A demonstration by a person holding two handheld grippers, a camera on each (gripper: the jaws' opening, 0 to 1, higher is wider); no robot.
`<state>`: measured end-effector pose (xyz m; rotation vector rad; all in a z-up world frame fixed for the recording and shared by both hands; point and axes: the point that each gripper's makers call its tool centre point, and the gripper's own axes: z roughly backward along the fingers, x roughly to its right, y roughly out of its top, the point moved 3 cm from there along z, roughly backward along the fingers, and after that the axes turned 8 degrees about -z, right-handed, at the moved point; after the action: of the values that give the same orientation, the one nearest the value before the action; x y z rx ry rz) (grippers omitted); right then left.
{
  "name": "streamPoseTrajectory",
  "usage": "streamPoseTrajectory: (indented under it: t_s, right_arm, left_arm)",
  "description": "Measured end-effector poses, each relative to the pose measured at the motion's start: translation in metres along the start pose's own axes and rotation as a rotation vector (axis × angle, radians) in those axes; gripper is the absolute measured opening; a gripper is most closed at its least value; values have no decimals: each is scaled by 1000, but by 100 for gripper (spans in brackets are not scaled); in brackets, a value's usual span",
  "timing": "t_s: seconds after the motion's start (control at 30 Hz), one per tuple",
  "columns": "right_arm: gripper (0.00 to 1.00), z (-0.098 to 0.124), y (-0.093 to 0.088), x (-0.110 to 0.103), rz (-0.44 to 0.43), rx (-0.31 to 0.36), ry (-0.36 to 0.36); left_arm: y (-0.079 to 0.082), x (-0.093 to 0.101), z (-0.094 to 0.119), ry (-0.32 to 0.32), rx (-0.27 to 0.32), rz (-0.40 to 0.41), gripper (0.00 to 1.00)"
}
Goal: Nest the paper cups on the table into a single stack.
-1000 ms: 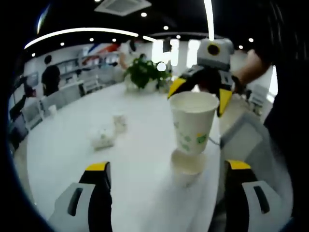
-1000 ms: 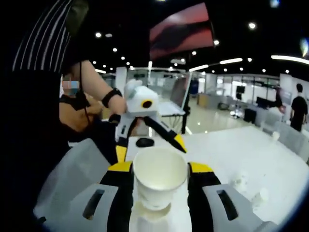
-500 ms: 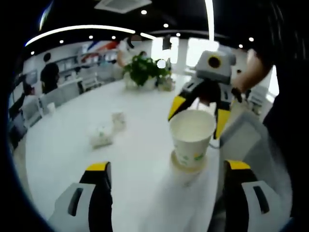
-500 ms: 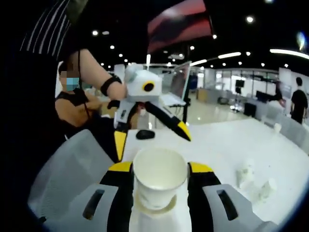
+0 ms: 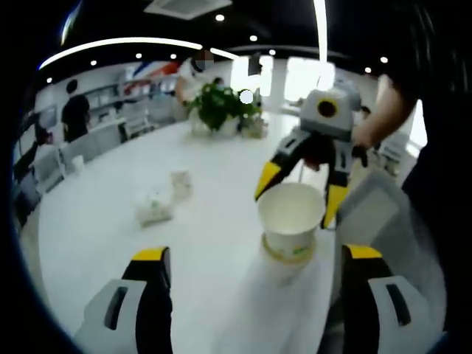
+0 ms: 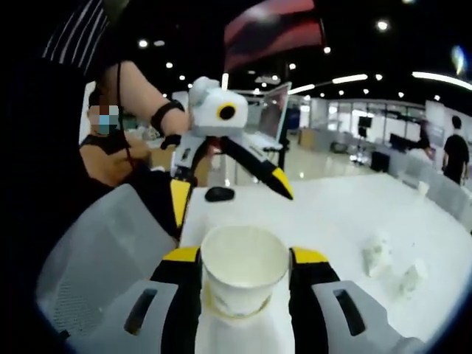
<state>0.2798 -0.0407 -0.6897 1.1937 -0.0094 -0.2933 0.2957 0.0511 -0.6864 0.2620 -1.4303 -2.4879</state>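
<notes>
My right gripper [image 6: 244,276] grips a cup [image 6: 244,267], sunk partway into a second cup [image 5: 289,251] on the table [image 5: 206,214]. Left gripper [image 5: 251,295] hangs wide open nearby, nothing in it. Two more cups [image 5: 164,198] lie farther out on the table.

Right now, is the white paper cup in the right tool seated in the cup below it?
Partly in. The white paper cup, upright in the right tool, sits inside the lower cup's rim, most of its wall still exposed.

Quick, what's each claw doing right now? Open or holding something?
Left gripper: open, holding nothing.
Right gripper: shut on the cup, pushing it into another cup.
</notes>
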Motion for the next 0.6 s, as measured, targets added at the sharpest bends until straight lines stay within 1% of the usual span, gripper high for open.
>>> streamPoseTrajectory:
  t_s: [0.07, 0.27, 0.43, 0.6]
  right_arm:
    - [45, 1, 1, 0, -9, 6, -1]
    - [47, 0, -2, -2, -17, -15, 19]
    - [52, 0, -5, -5, -20, -19, 21]
    - [52, 0, -6, -6, -14, -25, 20]
  left_arm:
    - [-1, 0, 0, 2, -3, 6, 95]
    - [-1, -1, 1, 3, -3, 2, 94]
    - [-2, -2, 0, 4, -2, 3, 94]
    - [-2, -1, -1, 3, 0, 3, 94]
